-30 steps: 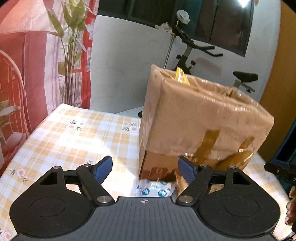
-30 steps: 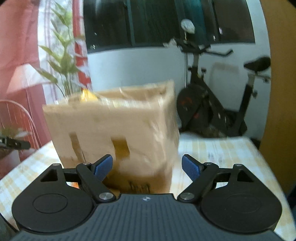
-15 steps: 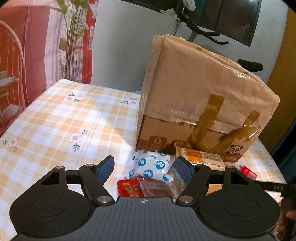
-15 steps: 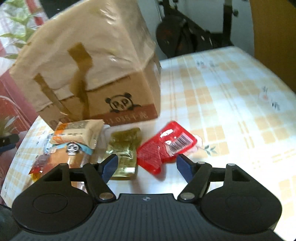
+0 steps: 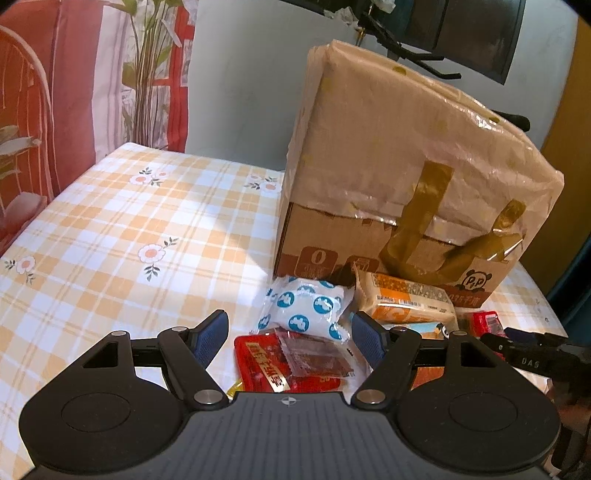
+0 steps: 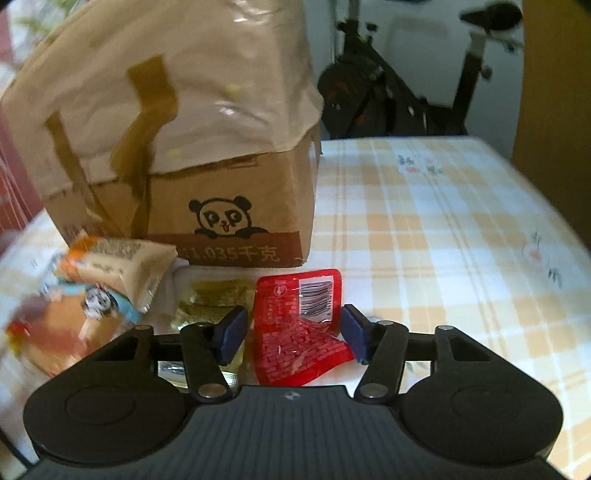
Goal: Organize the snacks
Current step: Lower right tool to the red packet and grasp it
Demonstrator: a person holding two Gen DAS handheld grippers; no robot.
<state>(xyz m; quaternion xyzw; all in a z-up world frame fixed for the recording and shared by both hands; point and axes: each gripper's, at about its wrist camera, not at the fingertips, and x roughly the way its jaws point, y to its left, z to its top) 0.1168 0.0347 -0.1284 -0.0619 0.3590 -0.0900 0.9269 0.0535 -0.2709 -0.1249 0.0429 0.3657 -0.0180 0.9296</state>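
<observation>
The right tongs are closing around the red packet lying on the worktop, pads not yet touching; left tongs hanging apart. Pinch its middle squarely.

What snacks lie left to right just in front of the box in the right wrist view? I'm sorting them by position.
Beige-and-orange packet → olive-green packet → red packet, which lies between the fingers of the right gripper.

Left snacks blurred; box top cropped.
</observation>
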